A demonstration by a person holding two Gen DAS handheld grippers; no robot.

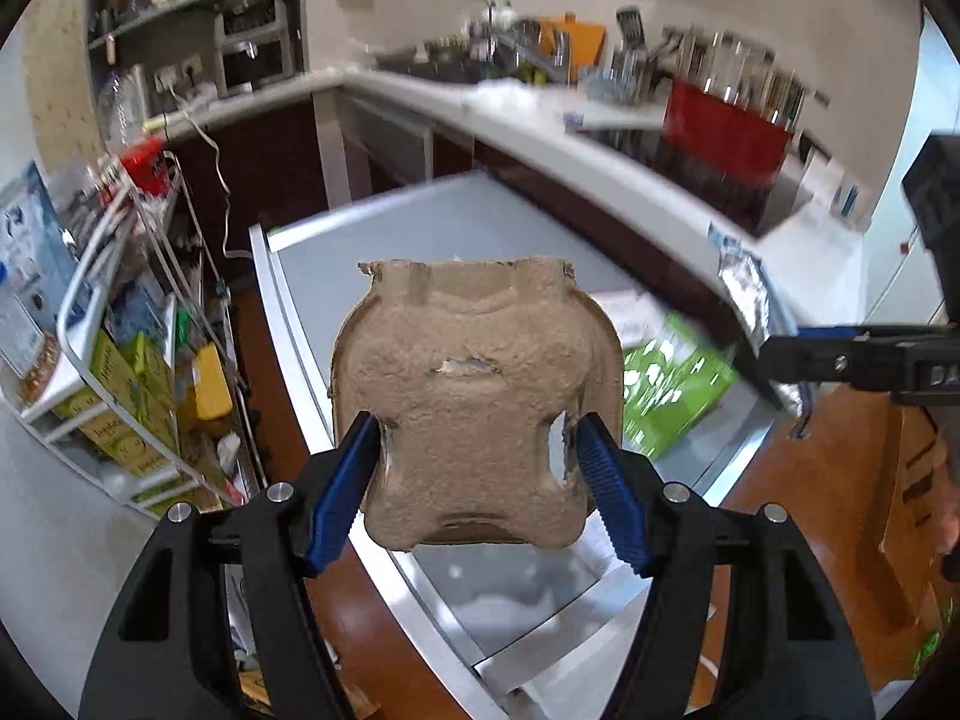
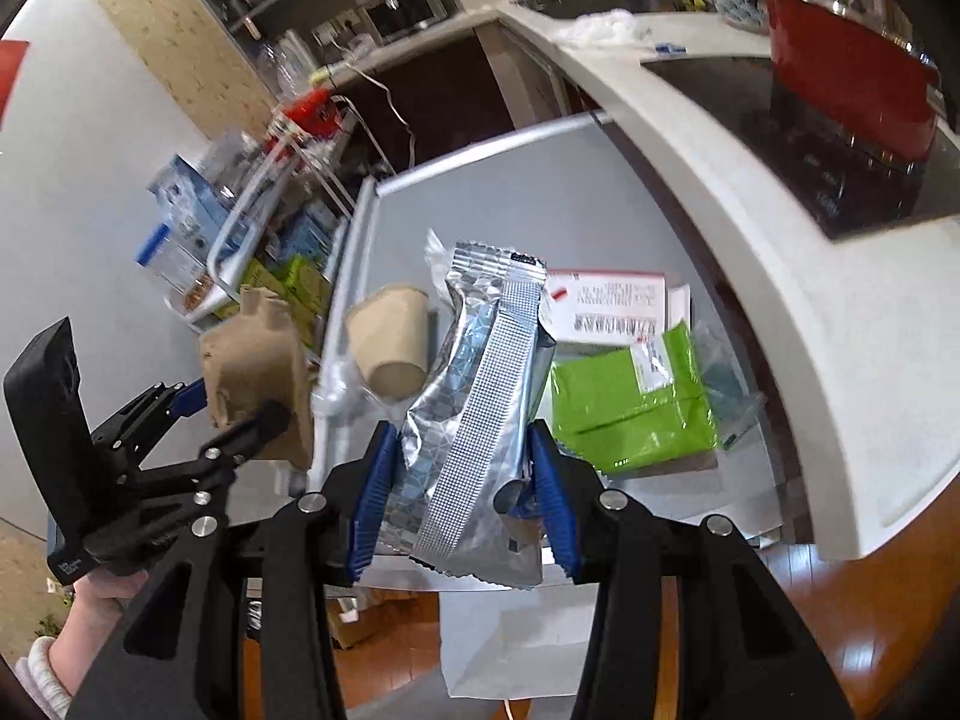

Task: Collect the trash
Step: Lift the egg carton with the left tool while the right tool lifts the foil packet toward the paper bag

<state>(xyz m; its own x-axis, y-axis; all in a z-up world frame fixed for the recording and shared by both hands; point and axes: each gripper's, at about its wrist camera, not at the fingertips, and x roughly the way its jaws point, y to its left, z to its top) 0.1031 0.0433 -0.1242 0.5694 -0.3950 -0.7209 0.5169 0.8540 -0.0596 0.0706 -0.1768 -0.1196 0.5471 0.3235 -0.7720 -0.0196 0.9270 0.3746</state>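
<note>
1. Nearest the lens, the left gripper [image 1: 480, 450] has its blue fingers [image 1: 345, 480] part closed, pinching a brown pulp carton [image 1: 474, 396] by its sides, carried in the air above the grey bench [image 1: 420, 222].
2. Over on the right gripper [image 2: 459, 474], the fingers [image 2: 555, 498] are squeezed onto a silver foil pouch [image 2: 474, 420], lifted clear of the bench [image 2: 540, 192].
3. Both pieces of trash are in hand; left on the bench are a paper cup [image 2: 390, 336] lying on its side at the left edge, a green packet [image 2: 636, 402] to the right, and a white label sheet [image 2: 612, 306] just beyond it.
4. Risk, as I read it: the carton is soft and torn, so a hard squeeze could crush it or let it slip through.
5. The pouch is slick and floppy, gripped low, so a quick swing could slide it out.
6. The two grippers are close together, and a clash could knock either piece loose.
7. No bin or bag shows in either view, so I can't tell where this goes.
8. The cup's inside faces away, so its contents can't be told.
</note>
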